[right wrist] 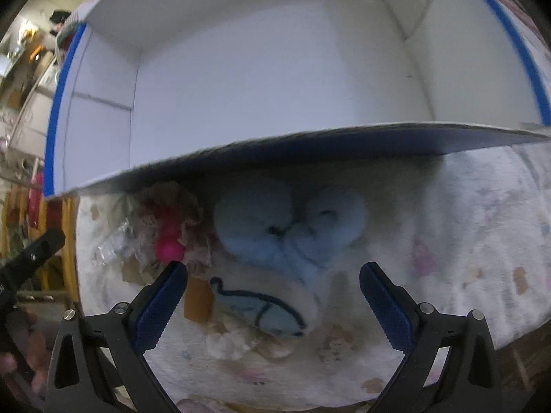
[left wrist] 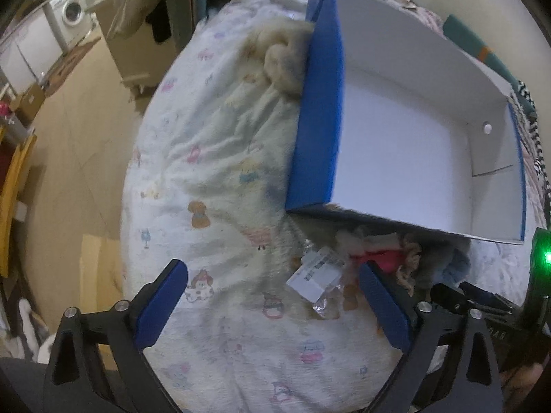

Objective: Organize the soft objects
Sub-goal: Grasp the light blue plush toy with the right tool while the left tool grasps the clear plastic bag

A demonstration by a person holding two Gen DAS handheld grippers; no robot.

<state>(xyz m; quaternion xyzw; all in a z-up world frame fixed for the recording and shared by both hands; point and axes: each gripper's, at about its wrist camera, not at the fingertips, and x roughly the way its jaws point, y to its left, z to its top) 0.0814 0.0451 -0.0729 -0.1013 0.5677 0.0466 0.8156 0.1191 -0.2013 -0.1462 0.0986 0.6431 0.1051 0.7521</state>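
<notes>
A blue box with a white inside [left wrist: 320,110] lies open and empty on a patterned blanket [left wrist: 213,158]; it fills the top of the right wrist view [right wrist: 241,79]. A light blue plush toy [right wrist: 289,230] lies just before the box's near wall. A small doll with pink and tan parts [right wrist: 168,237] lies to its left, also in the left wrist view [left wrist: 378,254], beside a tagged plastic wrapper [left wrist: 316,275]. A cream fluffy item [left wrist: 279,58] lies left of the box. My left gripper [left wrist: 273,296] is open above the blanket. My right gripper [right wrist: 273,296] is open just short of the blue plush.
The bed edge drops to a wooden floor [left wrist: 75,158] on the left. A washing machine [left wrist: 69,13] and furniture stand far left. A striped cloth [left wrist: 537,144] lies right of the box. My other gripper's tip [right wrist: 41,247] shows at the left of the right wrist view.
</notes>
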